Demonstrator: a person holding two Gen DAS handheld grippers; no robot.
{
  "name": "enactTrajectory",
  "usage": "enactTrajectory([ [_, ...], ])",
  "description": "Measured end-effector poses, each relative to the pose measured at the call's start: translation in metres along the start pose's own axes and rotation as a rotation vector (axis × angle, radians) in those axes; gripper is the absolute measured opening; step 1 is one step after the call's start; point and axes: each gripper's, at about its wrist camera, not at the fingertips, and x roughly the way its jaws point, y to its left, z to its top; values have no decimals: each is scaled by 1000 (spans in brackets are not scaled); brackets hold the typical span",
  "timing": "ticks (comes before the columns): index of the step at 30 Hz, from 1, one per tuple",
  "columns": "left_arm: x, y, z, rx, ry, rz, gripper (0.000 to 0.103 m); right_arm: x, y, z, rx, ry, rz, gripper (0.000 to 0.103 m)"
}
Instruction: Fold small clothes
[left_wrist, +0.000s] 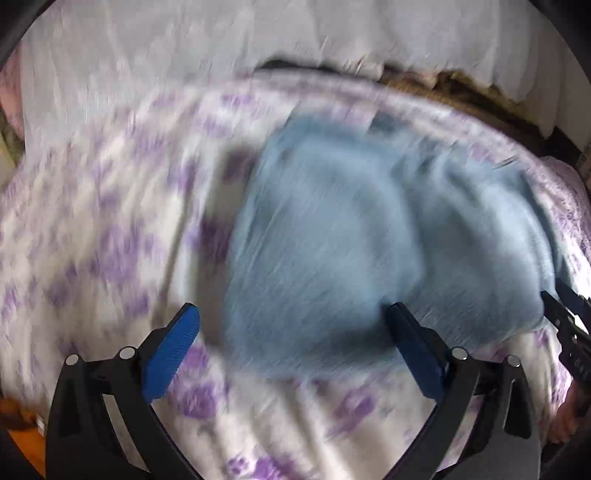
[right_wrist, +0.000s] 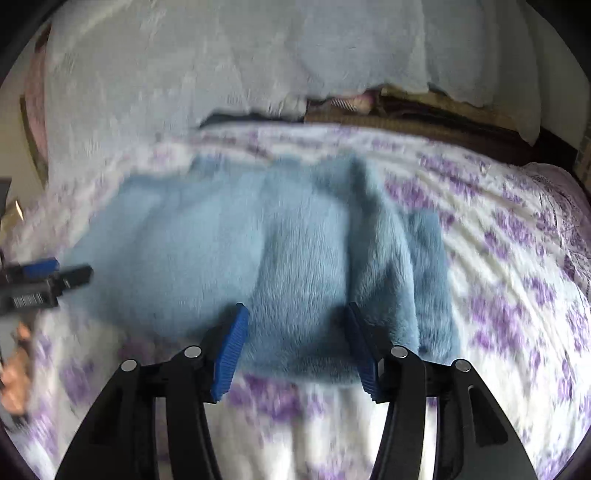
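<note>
Right hand-held gripper (right_wrist: 295, 347) hangs released over the blue fleece garment (right_wrist: 258, 251), left hand-held gripper (left_wrist: 291, 347) released beside it; partly folded, more folds left.

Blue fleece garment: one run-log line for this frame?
item: blue fleece garment flat on floral bedspread | left gripper: open, empty | right gripper: open, empty | fold: partly done

You are in a home bedroom. Your view fills with a purple-flowered bedsheet (right_wrist: 498, 295). A pale blanket (right_wrist: 184, 74) lies across the top.
</note>
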Motion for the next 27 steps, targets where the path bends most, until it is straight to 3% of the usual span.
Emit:
enactTrajectory([
  [1,12,9,-3,-39,50,-52,99,0,0,1,1,1,1,56],
  [3,12,15,-2,-69,55,-82,99,-3,-2,1,13,-7,7,55],
  [8,-32,3,0,-45,-86,-31,98,-32,5,10,48,-123,47,55],
  [11,-40,-23,8,8,-118,-50,98,-19,31,17,-7,-80,75,56],
  [14,-15,-43,9,53,-61,4,99,17,50,10,-70,5,32,61],
  [18,-5,-51,-1,101,-94,53,99,6,35,13,-11,-18,101,61],
  [21,-11,-50,-1,89,-119,39,99,-7,15,13,75,-59,141,61],
  [25,-20,-46,-1,61,-148,26,99,-24,-2,14,141,-141,102,61],
  [27,-27,-47,0,61,-177,21,99,-23,-9,14,159,-141,51,63],
])
